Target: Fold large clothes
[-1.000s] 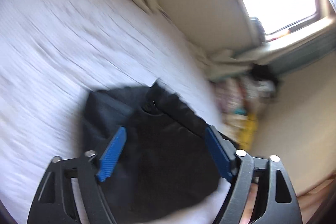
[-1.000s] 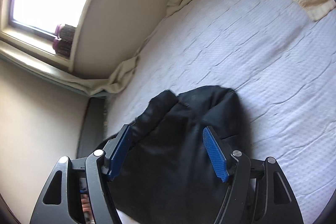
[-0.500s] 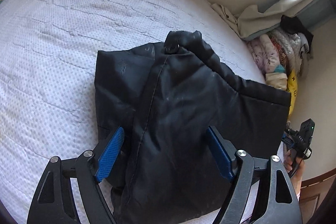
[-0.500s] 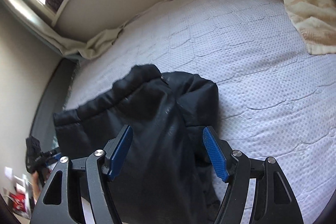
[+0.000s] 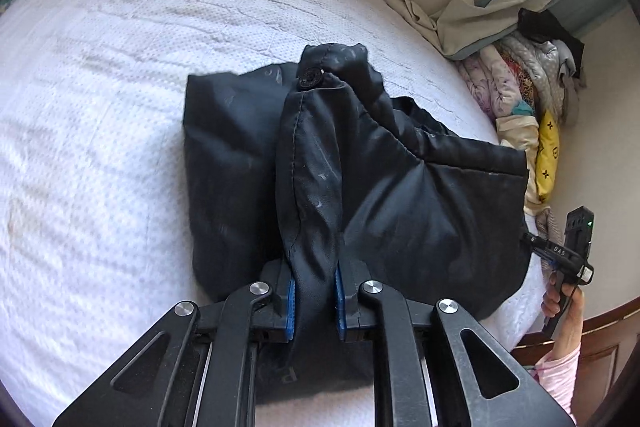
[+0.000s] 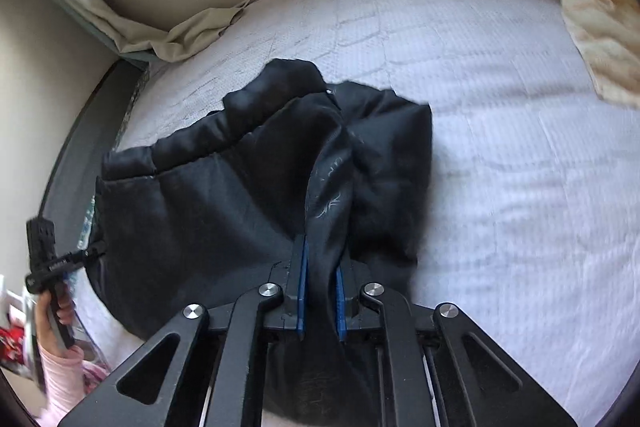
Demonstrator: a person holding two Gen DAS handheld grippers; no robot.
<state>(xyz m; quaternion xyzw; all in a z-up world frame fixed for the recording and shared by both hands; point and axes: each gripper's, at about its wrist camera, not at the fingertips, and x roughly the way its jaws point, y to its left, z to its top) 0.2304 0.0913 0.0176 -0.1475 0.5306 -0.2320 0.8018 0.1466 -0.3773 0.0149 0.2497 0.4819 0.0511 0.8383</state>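
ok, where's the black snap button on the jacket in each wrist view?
Left wrist: snap button sits upper centre, at the top of the pinched ridge of the black jacket.
Right wrist: only a small glint at the same ridge top, likely that button; too small to confirm.
Shared landmark: beige sheet bunched along the wall.
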